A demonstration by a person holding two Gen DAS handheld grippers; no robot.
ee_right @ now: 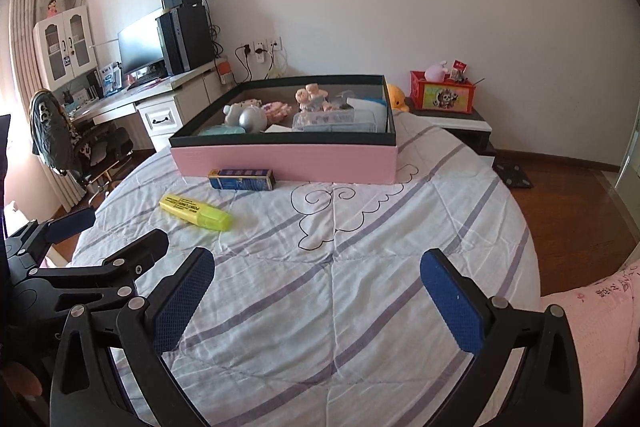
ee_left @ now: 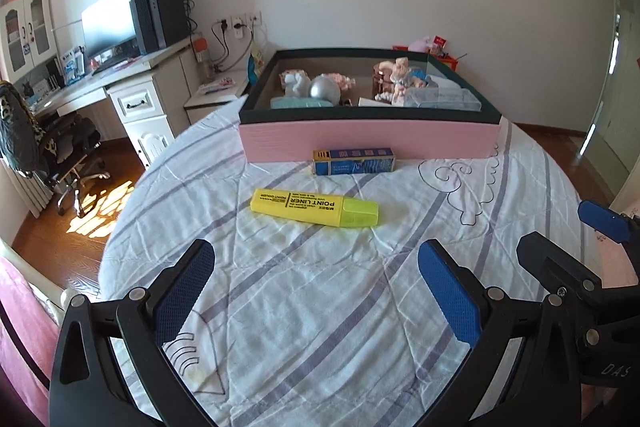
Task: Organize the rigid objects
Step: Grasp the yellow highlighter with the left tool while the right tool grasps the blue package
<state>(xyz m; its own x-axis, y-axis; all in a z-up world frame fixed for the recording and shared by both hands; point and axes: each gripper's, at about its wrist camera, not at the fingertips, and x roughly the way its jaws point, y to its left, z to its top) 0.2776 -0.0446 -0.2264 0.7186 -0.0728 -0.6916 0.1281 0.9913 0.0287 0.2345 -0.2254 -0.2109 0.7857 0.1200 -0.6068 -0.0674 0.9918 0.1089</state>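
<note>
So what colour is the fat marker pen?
Yellow marker, clearest in the left wrist view.

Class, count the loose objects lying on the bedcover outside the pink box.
2. The yellow highlighter lies on the bedcover nearest the cameras; the small blue carton lies right against the front wall of the pink box. Others may be hidden behind the box.

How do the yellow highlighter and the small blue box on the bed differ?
The yellow highlighter is bright yellow and rounded; the blue box is dark blue and rectangular. The highlighter lies apart from the pink box, nearer the grippers; the blue box lies close against its front wall. Both lie flat on the striped bedcover.
</note>
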